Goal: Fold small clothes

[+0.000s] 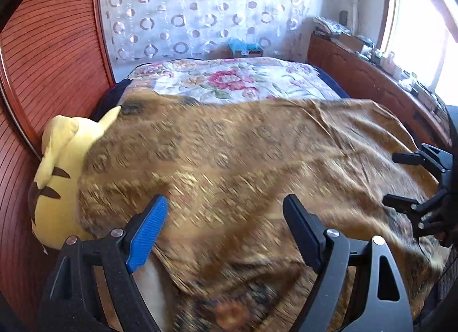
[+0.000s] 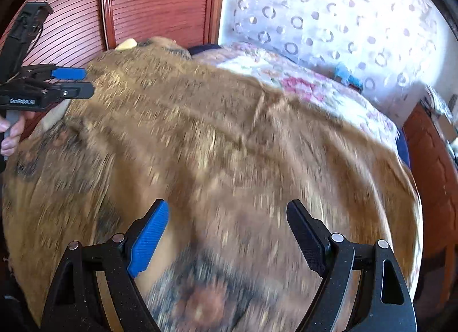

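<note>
Right wrist: cloth [image 2: 229, 146] beneath gripper [image 2: 227, 217].

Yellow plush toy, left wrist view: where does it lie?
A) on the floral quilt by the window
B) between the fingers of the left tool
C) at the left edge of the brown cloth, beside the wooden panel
C: the plush toy lies between the brown cloth and the wooden panel.
</note>
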Tool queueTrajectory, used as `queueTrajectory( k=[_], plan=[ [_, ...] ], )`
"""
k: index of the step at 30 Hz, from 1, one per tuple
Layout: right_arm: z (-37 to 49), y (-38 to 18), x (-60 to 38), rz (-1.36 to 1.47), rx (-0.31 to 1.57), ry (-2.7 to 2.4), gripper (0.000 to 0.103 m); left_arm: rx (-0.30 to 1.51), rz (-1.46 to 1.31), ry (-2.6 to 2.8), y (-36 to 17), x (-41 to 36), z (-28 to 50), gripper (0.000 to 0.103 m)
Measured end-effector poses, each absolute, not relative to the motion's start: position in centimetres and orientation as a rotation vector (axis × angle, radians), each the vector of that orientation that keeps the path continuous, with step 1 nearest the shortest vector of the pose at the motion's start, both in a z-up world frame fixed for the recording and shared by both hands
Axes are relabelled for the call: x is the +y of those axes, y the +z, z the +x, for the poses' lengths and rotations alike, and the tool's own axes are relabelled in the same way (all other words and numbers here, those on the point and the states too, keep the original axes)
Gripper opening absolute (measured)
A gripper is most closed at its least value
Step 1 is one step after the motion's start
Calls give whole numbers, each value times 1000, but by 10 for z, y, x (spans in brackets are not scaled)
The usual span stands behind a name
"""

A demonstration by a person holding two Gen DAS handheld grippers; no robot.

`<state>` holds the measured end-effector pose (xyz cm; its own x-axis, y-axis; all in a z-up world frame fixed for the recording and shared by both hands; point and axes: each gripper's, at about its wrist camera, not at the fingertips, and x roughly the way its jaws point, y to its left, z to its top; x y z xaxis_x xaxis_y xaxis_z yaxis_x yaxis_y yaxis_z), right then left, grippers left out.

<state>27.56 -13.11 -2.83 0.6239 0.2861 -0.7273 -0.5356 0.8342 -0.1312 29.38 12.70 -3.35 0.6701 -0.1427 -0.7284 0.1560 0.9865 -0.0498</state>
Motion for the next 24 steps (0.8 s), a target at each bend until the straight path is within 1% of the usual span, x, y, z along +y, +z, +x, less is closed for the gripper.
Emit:
queueTrajectory(
  k=[5, 13, 16, 24],
  plan=[
    [325, -33, -115, -257, 712, 531, 86, 810, 19, -110, -24, 151, 326, 84],
    [388, -57, -81, -317, 784, 551, 86, 794, 44, -70, -12, 180, 376, 84],
    [399, -63, -75, -340, 801, 558, 86, 810, 34, -64, -13, 191, 397, 84],
    [418, -61, -74, -293, 822, 560, 86, 868, 42, -11, -30, 204, 446, 84]
  ],
)
